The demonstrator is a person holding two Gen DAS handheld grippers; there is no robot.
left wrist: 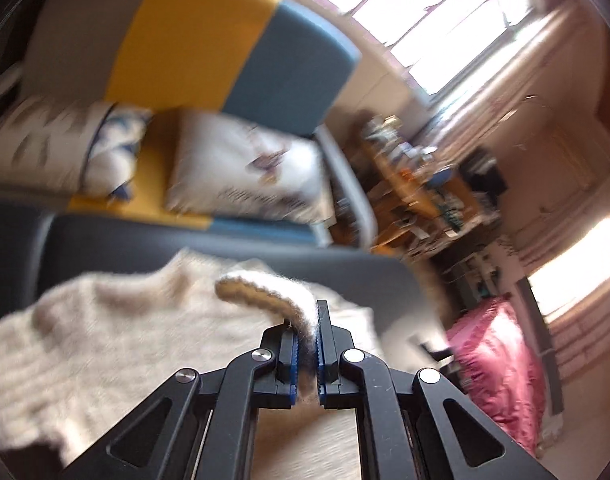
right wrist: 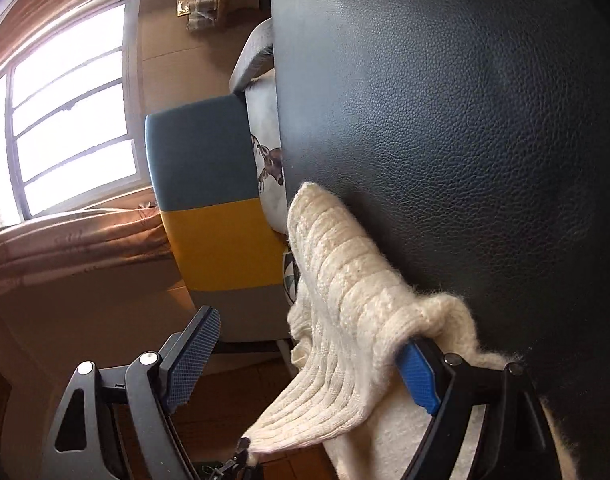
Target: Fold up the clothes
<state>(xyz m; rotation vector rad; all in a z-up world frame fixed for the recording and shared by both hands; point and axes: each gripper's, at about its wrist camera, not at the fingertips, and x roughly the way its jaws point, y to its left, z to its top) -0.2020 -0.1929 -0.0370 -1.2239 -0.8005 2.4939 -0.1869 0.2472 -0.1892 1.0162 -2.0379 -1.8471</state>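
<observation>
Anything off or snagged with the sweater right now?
Yes. In the right wrist view the cream sweater hangs draped over one finger of the open right tool, hooked rather than gripped. The left tool is shut on a sweater edge. No damage shows.

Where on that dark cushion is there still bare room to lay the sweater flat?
The dark leather surface is bare beyond the cream sweater, up to its far edge by the colour-block sofa. The near part is crowded: sweater and both grippers.
</observation>
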